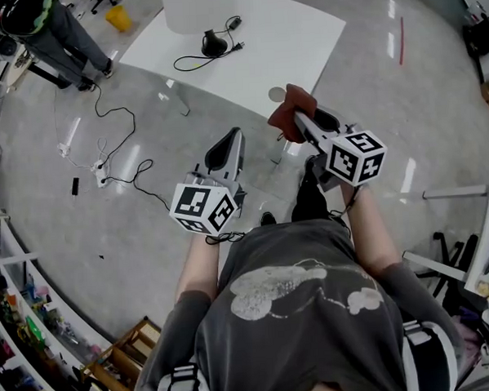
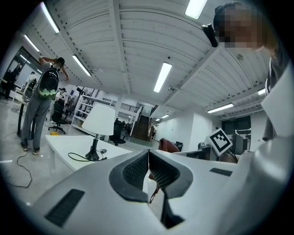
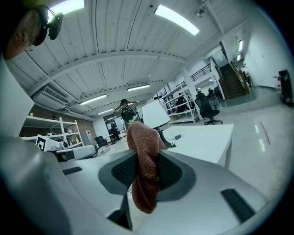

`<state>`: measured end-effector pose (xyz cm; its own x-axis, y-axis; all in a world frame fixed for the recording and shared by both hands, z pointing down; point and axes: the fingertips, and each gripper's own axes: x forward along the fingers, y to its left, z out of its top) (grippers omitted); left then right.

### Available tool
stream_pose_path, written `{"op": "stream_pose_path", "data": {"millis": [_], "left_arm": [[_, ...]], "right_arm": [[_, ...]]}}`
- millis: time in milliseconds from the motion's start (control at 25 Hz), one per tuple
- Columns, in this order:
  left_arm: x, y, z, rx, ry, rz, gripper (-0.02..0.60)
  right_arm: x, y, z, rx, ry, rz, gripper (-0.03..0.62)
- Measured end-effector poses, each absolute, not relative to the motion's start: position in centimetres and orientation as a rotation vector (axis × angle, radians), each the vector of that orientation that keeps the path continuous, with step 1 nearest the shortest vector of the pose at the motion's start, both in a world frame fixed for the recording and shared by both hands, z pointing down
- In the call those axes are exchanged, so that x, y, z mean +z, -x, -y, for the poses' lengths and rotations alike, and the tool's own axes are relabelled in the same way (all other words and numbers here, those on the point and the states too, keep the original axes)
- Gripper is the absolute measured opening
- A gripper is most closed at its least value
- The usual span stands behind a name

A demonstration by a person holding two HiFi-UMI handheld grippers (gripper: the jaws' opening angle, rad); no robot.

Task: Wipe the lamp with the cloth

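Since no wiping contact exists yet, the reddish-brown coarse-knit cloth is carried pinched at its middle by the right gripper. The jaws are closed onto the fabric. A rounded fold stands above the pads and a loose tail hangs below them. By judgement, this hold leaves a soft bulge forward of the jaws to serve as the wiping face. The fabric looks thick and dry, with no visible soiling.

The table lamp with the white tapered shade and black round base stands upright on the white rectangular table. It is well apart from both grippers, across a stretch of glossy grey floor. Its black power cord lies in loose loops on the tabletop beside the base. The shade is plain and smooth; dust on it cannot be made out at this range.

The left gripper is held beside the right one and nearer the body. Its ribbed pads are pressed together with nothing between them. Judged from this, it is free to steady the lamp during wiping. A person with a backpack stands off the table's far left corner.
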<state>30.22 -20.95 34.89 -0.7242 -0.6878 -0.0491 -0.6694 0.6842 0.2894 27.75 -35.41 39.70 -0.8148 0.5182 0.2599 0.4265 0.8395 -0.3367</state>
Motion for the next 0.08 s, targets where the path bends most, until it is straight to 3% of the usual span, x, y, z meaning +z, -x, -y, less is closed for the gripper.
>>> {"op": "stream_pose_path", "data": {"millis": [80], "left_arm": [[35.43, -30.10, 21.41, -0.442, -1.152, 2.819, 0.008]], "right_arm": [[40.22, -27.77, 35.89, 0.380, 0.697, 2.681, 0.100]]}}
